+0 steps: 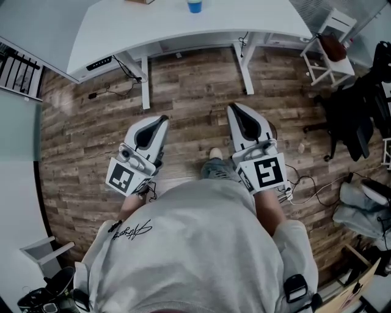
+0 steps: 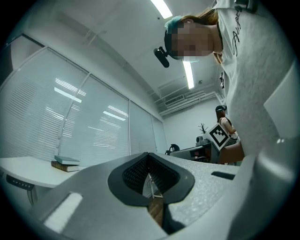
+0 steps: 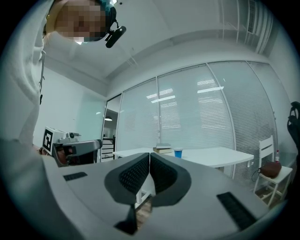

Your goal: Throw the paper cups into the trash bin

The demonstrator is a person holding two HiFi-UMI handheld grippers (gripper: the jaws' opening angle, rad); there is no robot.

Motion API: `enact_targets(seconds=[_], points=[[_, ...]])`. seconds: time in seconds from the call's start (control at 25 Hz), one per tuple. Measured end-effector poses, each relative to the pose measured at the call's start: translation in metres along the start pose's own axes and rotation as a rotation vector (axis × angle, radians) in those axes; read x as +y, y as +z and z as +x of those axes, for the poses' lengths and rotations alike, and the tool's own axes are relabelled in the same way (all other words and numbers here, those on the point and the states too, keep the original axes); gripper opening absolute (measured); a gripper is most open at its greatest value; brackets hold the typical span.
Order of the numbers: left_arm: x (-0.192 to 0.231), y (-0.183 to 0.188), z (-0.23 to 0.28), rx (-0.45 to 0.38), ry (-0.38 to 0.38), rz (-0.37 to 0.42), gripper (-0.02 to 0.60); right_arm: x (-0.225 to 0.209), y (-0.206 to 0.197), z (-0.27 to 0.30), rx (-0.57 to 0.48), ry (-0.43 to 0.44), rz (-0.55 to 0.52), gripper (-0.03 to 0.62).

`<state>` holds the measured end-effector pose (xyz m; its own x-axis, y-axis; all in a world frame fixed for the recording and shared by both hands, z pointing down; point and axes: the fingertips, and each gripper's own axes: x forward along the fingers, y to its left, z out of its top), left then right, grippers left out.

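On wood floor (image 1: 79, 140) before white table (image 1: 153, 27), person holds two tools side by side, apart, pointing toward table. Left tool (image 1: 160, 120): jaws closed, pads meeting, nothing between. Right tool (image 1: 236, 110): jaws closed too, empty. Blue cup (image 1: 194, 6) stands upright on table, well ahead of both tools, untouched. Books (image 3: 162, 149) stacked on same table, left of cup. White chair (image 1: 330, 43) right of table.
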<state>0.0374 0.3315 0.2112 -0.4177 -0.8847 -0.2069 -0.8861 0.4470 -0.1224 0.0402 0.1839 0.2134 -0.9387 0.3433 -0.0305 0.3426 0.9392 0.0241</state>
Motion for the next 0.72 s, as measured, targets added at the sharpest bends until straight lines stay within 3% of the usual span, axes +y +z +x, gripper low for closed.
enact_targets(seconds=[0.56, 0.72], points=[[0.033, -0.005, 0.075, 0.016, 0.04, 0.031, 0.003, -0.073, 0.011, 0.043, -0.018, 0.049, -0.004, 0.009], [0.04, -0.008, 0.093, -0.011, 0.06, 0.003, 0.004, -0.088, 0.008, 0.054, -0.018, 0.072, -0.001, 0.009]])
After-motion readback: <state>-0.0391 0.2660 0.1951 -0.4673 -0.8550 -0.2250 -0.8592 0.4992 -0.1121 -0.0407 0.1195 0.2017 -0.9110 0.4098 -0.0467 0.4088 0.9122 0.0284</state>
